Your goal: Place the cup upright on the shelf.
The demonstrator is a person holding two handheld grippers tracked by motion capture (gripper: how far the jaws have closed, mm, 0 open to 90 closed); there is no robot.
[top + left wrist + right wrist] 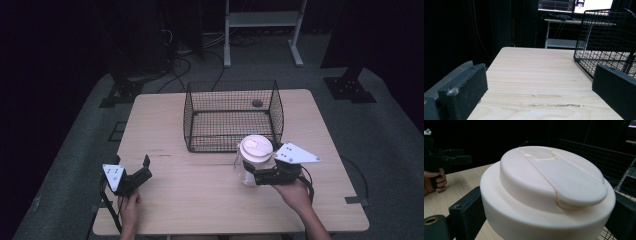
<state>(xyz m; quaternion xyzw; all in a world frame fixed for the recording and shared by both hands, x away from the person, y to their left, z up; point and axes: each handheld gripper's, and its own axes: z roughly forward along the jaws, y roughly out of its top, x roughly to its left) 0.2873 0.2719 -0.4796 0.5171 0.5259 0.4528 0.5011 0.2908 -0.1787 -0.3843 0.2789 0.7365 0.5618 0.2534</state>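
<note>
- The right hand-held gripper (pixel 251 176) pinches a clear jar (pixel 248 170) with a white lid (pixel 256 148); one black jaw sits on each side of the jar, just under the lid, as the right gripper view shows.
- The jar is near the front right of the table (pixel 200 200), just in front of the wire basket (pixel 232 115) and close to its front right corner. I cannot tell whether its base rests on the wood or is a little lifted.
- The grip from the side, below the lid, probably keeps the lid free and the jar upright, which would suit carrying it over the basket's wall.
- The basket stands open-topped at the middle back of the table, so a jar brought from the front would have to rise above the near rim first.
- The right hand (pixel 296 194) comes in from the bottom right edge, forearm angled toward the basket, with the gripper lying roughly level and pointing left.
- The left hand-held gripper (pixel 134 169) is spread and holds nothing; in its own view bare wood lies between the two jaws.
- The left hand (pixel 129 210) keeps it low at the front left, well apart from the jar, pointing toward the basket, seemingly out of the way.
</note>
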